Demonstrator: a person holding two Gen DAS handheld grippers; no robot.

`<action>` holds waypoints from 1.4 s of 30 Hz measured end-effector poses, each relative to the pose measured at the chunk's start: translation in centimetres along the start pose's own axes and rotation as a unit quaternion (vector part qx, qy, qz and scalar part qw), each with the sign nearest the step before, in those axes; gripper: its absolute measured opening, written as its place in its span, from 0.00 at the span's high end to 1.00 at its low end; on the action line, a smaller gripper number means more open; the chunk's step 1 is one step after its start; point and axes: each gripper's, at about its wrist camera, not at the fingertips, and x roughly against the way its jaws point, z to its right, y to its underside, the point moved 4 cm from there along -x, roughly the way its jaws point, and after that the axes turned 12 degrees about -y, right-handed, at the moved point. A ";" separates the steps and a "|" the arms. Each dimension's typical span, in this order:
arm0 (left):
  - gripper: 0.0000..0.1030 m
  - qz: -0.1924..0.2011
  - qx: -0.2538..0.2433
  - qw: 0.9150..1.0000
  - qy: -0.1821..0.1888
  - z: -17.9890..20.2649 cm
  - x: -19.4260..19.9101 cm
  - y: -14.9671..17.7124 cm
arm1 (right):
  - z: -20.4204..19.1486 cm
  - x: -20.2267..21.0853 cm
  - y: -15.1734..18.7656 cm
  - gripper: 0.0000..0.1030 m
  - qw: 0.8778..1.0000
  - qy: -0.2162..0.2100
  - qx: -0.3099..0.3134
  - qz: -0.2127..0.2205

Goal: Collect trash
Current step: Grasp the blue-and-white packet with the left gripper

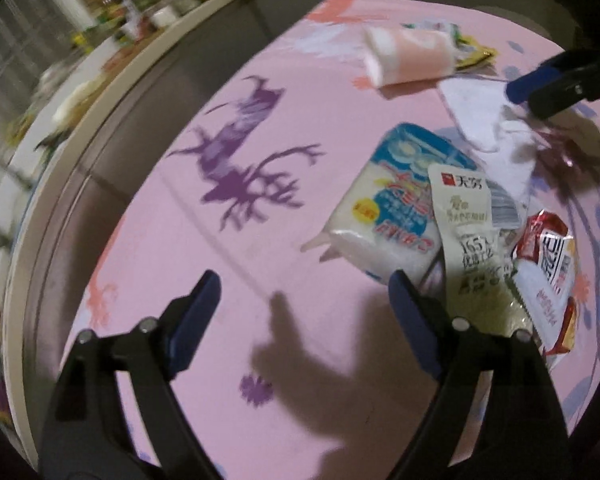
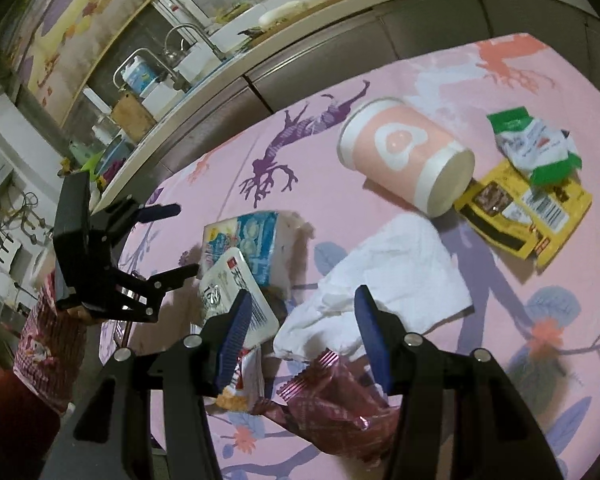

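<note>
Right gripper spread wide, empty, over white napkin and crinkled maroon wrapper. Left gripper spread wide, empty, above pink tablecloth; blue-white tissue pack and cream wrapper just beside right finger. Pink paper cup on its side, touching yellow wrapper.

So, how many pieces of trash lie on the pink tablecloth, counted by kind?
Paper cup: 1, pink and white cup on its side
Paper napkin: 1, white napkin
Wrappers and packets: 6, blue-white, white tray-like, red-white, dark red foil, yellow, green-white
Total: 8
</note>
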 end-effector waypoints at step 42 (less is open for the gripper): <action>0.11 -0.038 -0.025 0.993 0.113 6.2 -2.7 -11.7 | 3.8 4.3 1.0 0.50 0.997 -0.017 -0.046 0.053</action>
